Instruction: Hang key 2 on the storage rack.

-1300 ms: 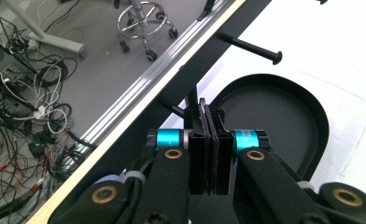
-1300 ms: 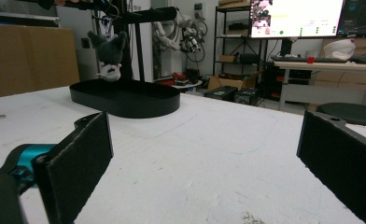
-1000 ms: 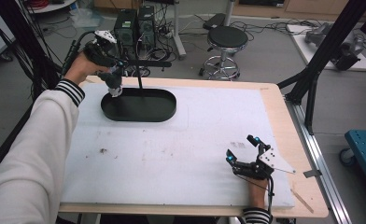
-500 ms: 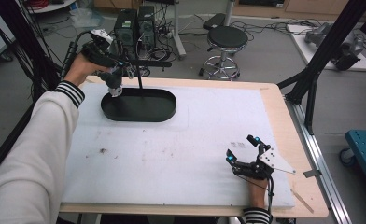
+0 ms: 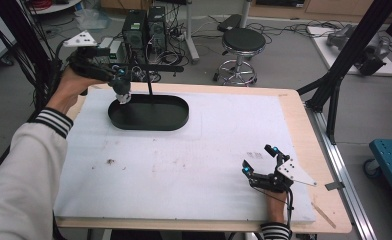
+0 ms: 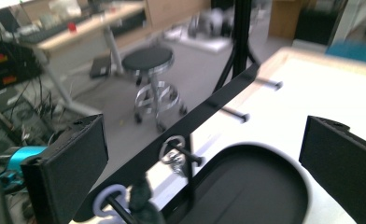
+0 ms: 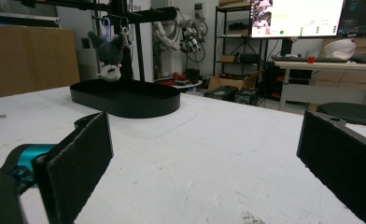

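Observation:
A black stand has an oval tray (image 5: 149, 122), an upright post and a cross bar (image 5: 154, 67) with pegs. A small dark-and-white plush keychain (image 5: 121, 92) hangs by its ring from the bar's left end, over the tray. My left gripper (image 5: 115, 75) is just left of the bar. Its jaws have just been opening and now stand open, with the bar (image 6: 209, 109) and the plush (image 6: 141, 198) ahead of them, untouched. My right gripper (image 5: 257, 159) rests open on the white mat near the front right, with nothing between its jaws. From there the plush (image 7: 109, 53) hangs far off.
A white foam mat (image 5: 194, 165) covers most of the wooden table (image 5: 294, 107). Behind the table stand a round stool (image 5: 241, 42) and computer towers (image 5: 144, 27). A black frame post (image 5: 344, 60) slants at the right edge.
My left gripper has let go of the plush, opened its jaws and drawn back to the left from the stand. The plush stays hanging on the bar. The right hand has not moved.

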A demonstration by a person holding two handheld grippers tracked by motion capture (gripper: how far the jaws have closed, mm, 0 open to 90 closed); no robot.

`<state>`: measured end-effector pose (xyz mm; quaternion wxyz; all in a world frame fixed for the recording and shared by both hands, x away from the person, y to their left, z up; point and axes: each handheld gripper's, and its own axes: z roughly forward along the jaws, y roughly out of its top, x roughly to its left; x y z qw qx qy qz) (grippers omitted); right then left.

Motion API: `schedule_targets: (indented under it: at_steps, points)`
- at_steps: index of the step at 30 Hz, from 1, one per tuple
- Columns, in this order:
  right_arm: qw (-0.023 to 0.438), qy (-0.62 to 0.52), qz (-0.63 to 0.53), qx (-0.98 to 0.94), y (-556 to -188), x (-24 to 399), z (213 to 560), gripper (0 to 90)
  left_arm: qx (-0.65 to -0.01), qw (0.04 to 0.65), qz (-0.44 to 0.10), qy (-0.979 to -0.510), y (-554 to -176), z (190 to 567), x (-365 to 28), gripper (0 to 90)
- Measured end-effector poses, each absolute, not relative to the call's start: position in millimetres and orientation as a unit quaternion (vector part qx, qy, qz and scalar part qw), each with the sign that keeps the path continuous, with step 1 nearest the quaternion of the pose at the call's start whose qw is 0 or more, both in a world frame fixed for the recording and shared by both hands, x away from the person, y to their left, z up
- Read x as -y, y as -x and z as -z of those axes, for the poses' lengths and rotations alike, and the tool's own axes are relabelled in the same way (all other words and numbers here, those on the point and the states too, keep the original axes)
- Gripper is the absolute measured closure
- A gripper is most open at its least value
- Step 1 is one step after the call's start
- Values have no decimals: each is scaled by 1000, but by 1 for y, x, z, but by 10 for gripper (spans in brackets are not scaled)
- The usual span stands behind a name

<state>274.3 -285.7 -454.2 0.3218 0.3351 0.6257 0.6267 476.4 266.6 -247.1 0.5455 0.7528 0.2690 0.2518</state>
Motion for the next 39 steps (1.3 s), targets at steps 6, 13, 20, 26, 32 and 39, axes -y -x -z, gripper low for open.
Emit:
schedule_targets:
  at_steps: [6,13,20,26,32,39]
  points:
    - [320,-336,-628,-625,-274,286,454,28,-248,579,-282,-724,-419,262,-283,17]
    - [320,-336,-627,-625,-274,286,454,28,-241,602,-299,-700,-358,310,-298,17]
    - [318,-340,-625,-626,-274,285,454,28,-270,625,-299,-669,-322,359,-315,17]
    - [321,-338,-624,-628,-274,285,454,28,-283,640,-300,-648,-302,392,-318,17]
    - [321,-337,-623,-628,-274,284,454,28,-286,630,-312,-651,-293,422,-305,17]
    - [321,-338,-623,-628,-274,285,454,28,-298,631,-305,-648,-293,439,-299,17]
